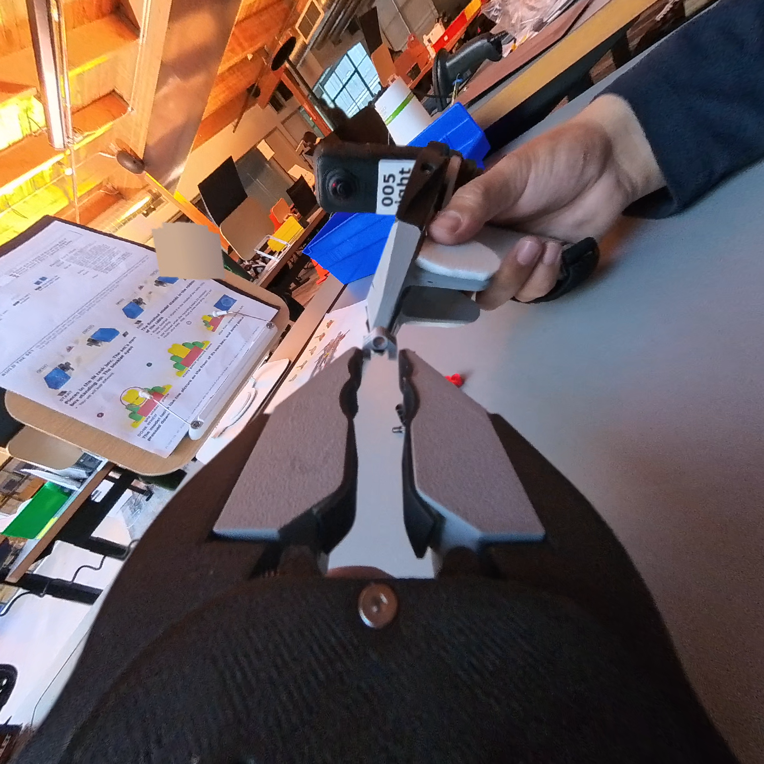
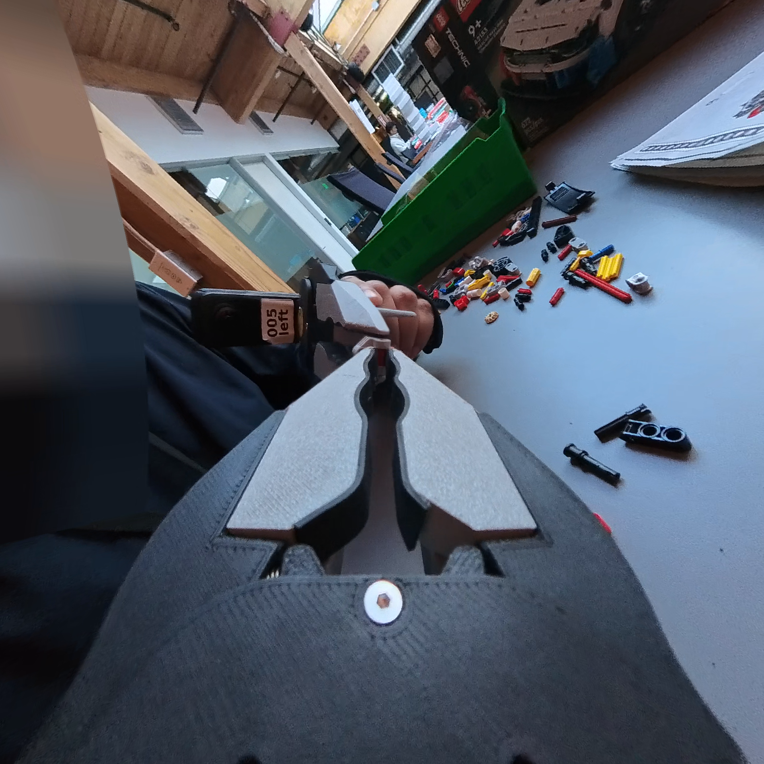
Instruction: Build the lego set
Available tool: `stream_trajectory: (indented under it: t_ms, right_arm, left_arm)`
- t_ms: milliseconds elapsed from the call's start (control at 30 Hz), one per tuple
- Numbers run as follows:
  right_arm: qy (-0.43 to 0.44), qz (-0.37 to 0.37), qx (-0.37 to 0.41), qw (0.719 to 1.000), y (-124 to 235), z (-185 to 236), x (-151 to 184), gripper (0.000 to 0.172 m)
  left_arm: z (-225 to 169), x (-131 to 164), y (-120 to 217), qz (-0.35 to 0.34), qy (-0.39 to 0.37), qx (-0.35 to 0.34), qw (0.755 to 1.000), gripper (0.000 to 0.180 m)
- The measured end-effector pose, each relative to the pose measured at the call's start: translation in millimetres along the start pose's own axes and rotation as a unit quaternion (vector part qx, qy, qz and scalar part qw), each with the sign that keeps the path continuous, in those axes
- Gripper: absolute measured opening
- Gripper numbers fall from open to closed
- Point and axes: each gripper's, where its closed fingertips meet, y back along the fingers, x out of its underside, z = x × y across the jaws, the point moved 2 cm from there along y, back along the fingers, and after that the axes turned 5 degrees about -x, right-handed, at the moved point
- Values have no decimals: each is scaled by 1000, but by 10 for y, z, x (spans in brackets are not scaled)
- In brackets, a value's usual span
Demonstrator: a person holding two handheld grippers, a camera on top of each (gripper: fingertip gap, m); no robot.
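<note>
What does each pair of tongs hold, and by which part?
Left tongs: a small grey connector piece, pinched by its sides at the fingertips. Right tongs: a thin red pin, gripped along its shaft.

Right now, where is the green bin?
In the right wrist view the green bin sits at the far side of the grey table, beside a dark printed box, with the scattered pile of small building pieces just in front of it.

Grey connector piece (image 1: 378,342) between tongs' tips (image 1: 379,351)
</note>
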Motion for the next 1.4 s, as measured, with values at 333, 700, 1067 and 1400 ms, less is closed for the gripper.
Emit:
stream_trajectory:
  t_ms: [333,700,1067,1400]
  right_arm:
    - [-2,5,12,1000,-4,-28,28,0]
    - [97,143,-11,985,-22,104,188,0]
    - [137,288,-9,948,29,89,424,1]
    - [159,303,28,939,65,-19,501,0]
  left_arm:
    - [-24,35,-12,14,-11,4,1000,14]
    - [-194,-42,95,-11,-108,27,994,14]
    - [-440,7,115,-2,-189,62,980,14]
    - [-507,106,80,27,-219,65,973,14]
